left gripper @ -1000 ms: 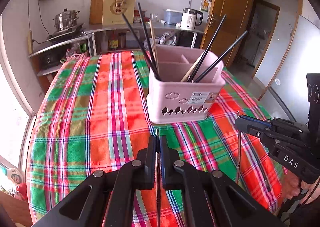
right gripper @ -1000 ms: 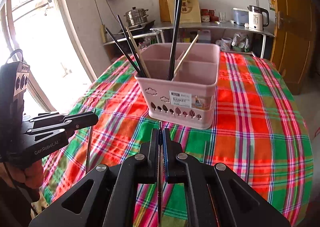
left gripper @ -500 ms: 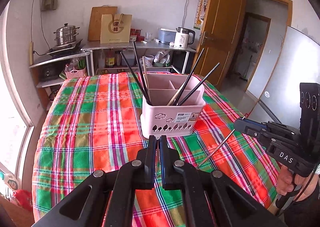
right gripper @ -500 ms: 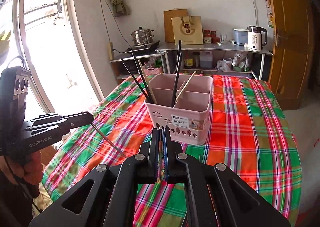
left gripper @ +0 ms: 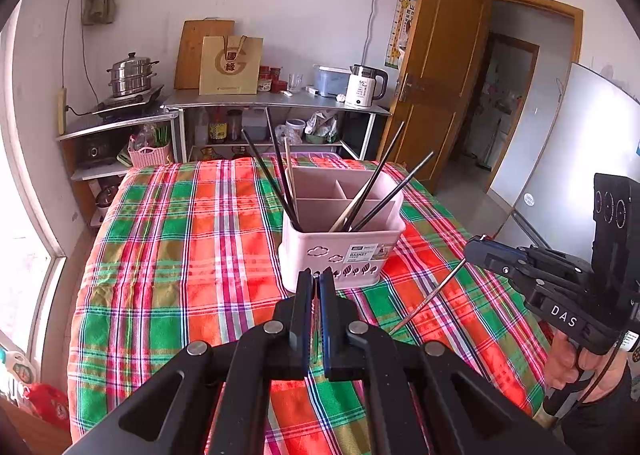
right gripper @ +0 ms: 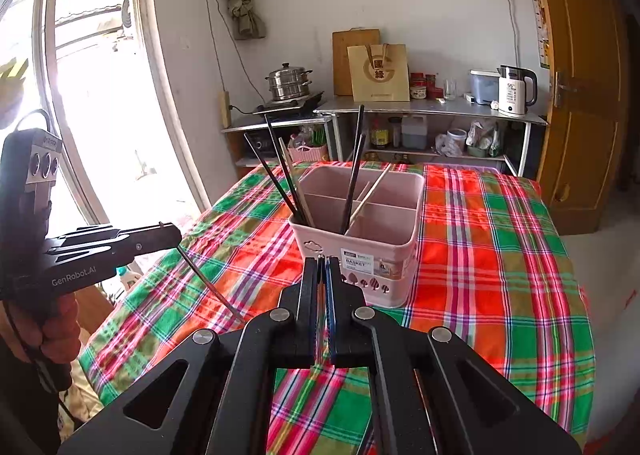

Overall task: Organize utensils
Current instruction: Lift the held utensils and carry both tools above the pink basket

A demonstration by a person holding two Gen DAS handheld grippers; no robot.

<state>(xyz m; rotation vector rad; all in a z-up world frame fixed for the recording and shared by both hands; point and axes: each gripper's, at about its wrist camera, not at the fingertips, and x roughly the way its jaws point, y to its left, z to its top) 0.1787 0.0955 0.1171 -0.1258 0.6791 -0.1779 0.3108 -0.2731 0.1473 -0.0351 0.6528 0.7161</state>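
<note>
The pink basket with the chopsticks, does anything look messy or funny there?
A bit messy. In the pink basket the chopsticks lean every which way, dark ones mixed with pale ones. Two compartments look empty. Each shut gripper, left and right, holds one thin metal chopstick slanting down. Nothing is spilled or broken.

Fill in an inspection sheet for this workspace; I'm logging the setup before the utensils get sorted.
Surface: table under a plaid tablecloth, bare around the basket.
Job's things: pink divided basket with dark and pale chopsticks leaning in its near compartments.
Clutter: nothing seen on the table.
Grippers: left gripper shut on a thin metal chopstick; right gripper shut on another metal chopstick; both hang above the cloth, short of the basket.
Cables: a black cable hangs by the left handle.
Surroundings: shelf with kettle and steamer pot; open wooden door.
</note>
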